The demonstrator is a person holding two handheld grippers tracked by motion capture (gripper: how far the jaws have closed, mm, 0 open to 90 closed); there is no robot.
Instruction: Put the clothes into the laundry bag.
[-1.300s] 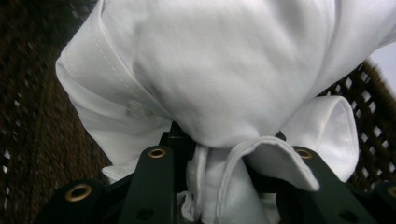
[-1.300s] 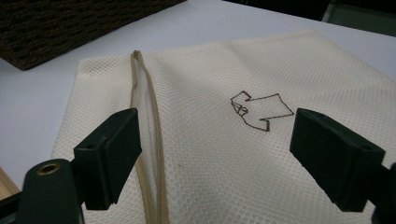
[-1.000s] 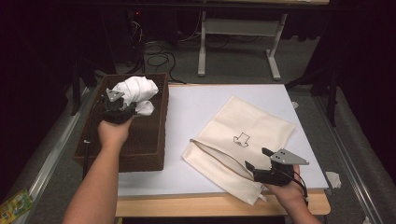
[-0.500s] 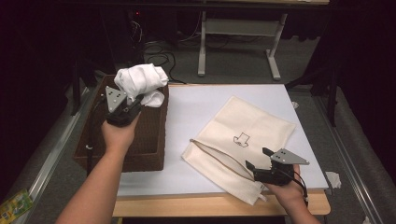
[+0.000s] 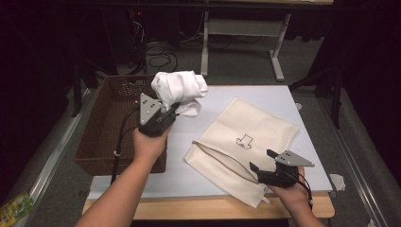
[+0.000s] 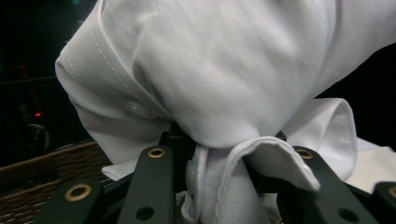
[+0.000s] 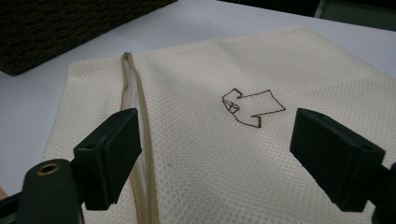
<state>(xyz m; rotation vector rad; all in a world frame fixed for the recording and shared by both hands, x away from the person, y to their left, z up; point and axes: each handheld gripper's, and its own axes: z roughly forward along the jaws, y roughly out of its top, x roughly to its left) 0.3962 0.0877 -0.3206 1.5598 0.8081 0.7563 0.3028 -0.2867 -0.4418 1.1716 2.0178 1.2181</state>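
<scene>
My left tool [image 5: 166,115] is clamped on a bunched white shirt [image 5: 179,90]; in the left gripper view the cloth [image 6: 224,70] is pinched between the black jaws and billows up over them, carried in the air just past the rim of the wicker basket [image 5: 101,137]. My right tool [image 5: 261,161] hangs with its jaws spread wide and nothing between them, low over the near end of the cream mesh laundry bag [image 5: 246,142] on the white table [image 5: 265,94].

What matters for the next move, as I judge it, is the bag's zipper [image 7: 135,93]. From the right tool it runs straight ahead along the bag's long edge, with that tool's left jaw just beside it. From the left tool the bag lies to the right and nearer me, below the shirt, zipper edge facing it. The right tool is much the nearer to that opening, so I'd have it lift the mouth before the shirt comes across.
</scene>
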